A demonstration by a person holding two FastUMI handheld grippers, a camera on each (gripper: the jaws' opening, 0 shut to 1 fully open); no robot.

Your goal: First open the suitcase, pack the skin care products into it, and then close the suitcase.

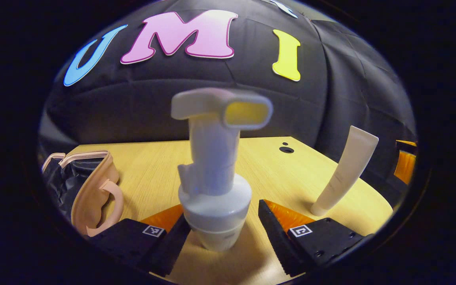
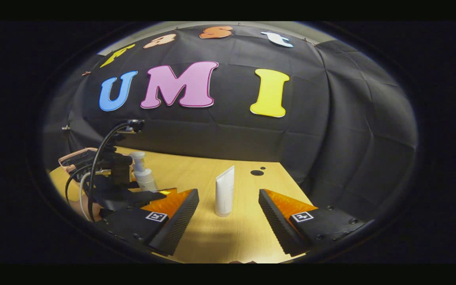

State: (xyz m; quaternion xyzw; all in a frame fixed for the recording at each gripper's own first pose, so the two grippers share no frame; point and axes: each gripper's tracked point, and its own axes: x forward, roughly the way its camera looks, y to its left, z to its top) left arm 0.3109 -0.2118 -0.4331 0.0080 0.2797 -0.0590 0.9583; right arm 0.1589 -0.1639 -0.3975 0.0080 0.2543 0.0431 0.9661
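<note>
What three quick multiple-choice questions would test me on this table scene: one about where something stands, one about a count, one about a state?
1. Where does the pump bottle stand?
A. Between the left hand-held gripper fingers
B. Inside the suitcase
C. On the floor

2. How many skin care products stand on the table?
A. One
B. Two
C. Four

3. What state is the suitcase in?
A. Zipped shut
B. Open
C. Upside down

Answers:
1 A: a finger sits on each side of the bottle, jaws apart.
2 B: the pump bottle and the white tube.
3 B: its dark lining shows past the pink rim.
</note>
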